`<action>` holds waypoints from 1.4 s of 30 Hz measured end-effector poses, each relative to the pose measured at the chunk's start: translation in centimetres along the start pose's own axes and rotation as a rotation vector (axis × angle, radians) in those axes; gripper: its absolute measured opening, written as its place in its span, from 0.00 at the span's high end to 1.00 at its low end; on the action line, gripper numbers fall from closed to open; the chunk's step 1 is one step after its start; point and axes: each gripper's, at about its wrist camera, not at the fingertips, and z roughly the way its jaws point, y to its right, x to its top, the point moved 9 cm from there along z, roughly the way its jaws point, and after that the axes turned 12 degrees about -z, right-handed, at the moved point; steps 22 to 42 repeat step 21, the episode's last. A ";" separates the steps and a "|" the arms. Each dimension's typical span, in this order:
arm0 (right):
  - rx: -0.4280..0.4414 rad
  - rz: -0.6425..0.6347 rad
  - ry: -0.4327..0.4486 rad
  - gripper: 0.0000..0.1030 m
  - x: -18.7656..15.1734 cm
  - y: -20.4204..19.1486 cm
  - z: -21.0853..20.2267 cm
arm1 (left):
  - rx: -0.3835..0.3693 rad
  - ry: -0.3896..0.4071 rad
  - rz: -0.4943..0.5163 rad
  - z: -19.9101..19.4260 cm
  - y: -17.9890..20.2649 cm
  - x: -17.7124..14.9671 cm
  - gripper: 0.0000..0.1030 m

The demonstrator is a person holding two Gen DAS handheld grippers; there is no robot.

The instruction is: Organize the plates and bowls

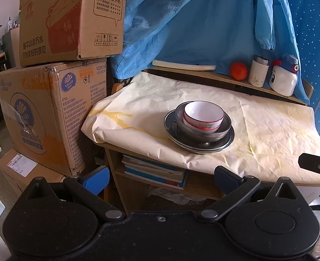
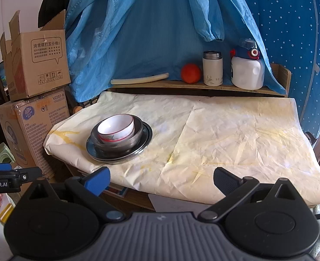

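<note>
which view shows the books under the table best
The left wrist view. There the books lie stacked flat on a shelf below the paper-covered table, spines visible. In the right wrist view only a corner of them peeks out behind the hand-held gripper's blue finger.

A white bowl (image 1: 203,114) sat nested in a steel bowl (image 1: 203,128) on stacked steel plates (image 1: 175,139) on the paper-covered surface (image 1: 268,134), while the left gripper (image 1: 162,177) hung short of it, fingers (image 1: 96,179) wide apart.
</note>
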 end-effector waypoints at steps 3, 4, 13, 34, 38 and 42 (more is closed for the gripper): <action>0.001 -0.001 0.000 0.00 0.0 0.0 0.0 | -0.001 -0.001 -0.001 0.0 0.0 0.0 0.01; 0.001 -0.002 0.000 0.00 0.0 0.0 0.0 | -0.002 -0.002 -0.001 0.1 0.0 0.0 0.01; 0.002 -0.003 -0.002 0.00 0.1 0.0 0.2 | -0.005 -0.006 -0.005 0.4 -0.2 -0.1 0.01; 0.006 -0.004 -0.009 0.00 0.0 -0.2 0.6 | -0.009 -0.013 -0.014 0.7 -0.4 -0.2 0.01; 0.006 -0.004 -0.009 0.00 0.0 -0.2 0.6 | -0.009 -0.013 -0.014 0.7 -0.4 -0.2 0.01; 0.006 -0.004 -0.009 0.00 0.0 -0.2 0.6 | -0.009 -0.013 -0.014 0.7 -0.4 -0.2 0.01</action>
